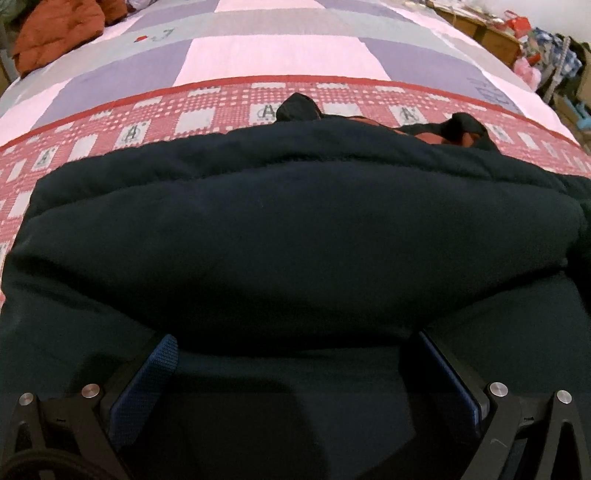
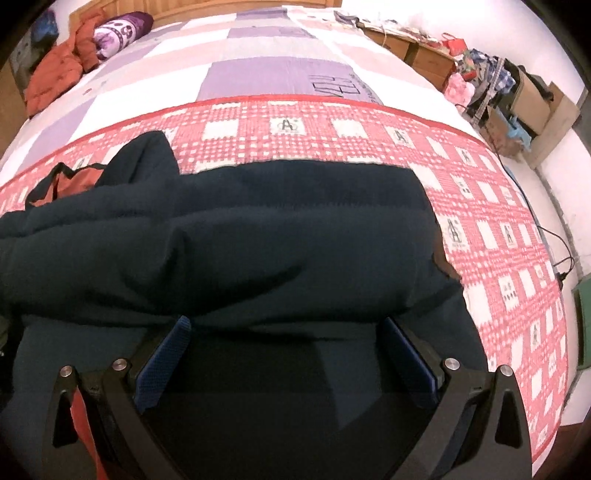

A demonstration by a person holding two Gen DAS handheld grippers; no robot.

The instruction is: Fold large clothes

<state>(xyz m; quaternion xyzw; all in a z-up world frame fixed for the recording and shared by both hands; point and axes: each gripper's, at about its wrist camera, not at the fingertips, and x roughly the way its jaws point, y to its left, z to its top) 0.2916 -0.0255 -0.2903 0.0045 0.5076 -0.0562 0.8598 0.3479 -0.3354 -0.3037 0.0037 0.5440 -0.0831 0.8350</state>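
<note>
A large dark navy padded jacket (image 1: 295, 229) lies on the bed, folded over itself into a thick roll across the red checked band of the bedspread (image 1: 110, 129). Its orange-red lining (image 1: 424, 134) peeks out at the far edge. My left gripper (image 1: 295, 343) stands open, its blue-padded fingers (image 1: 159, 365) spread wide over the near layer just below the roll. In the right wrist view the same jacket (image 2: 277, 229) fills the middle, with the lining (image 2: 74, 181) showing at the left. My right gripper (image 2: 288, 325) is open too, fingers (image 2: 170, 350) apart at the roll's near edge.
The bedspread (image 2: 280, 70) stretches away in pink, purple and grey blocks. An orange jacket (image 2: 55, 74) and a purple pillow (image 2: 122, 29) lie at the far left. Cardboard boxes and clutter (image 2: 517, 92) line the right wall, and a cable (image 2: 557, 251) runs by the bed's right edge.
</note>
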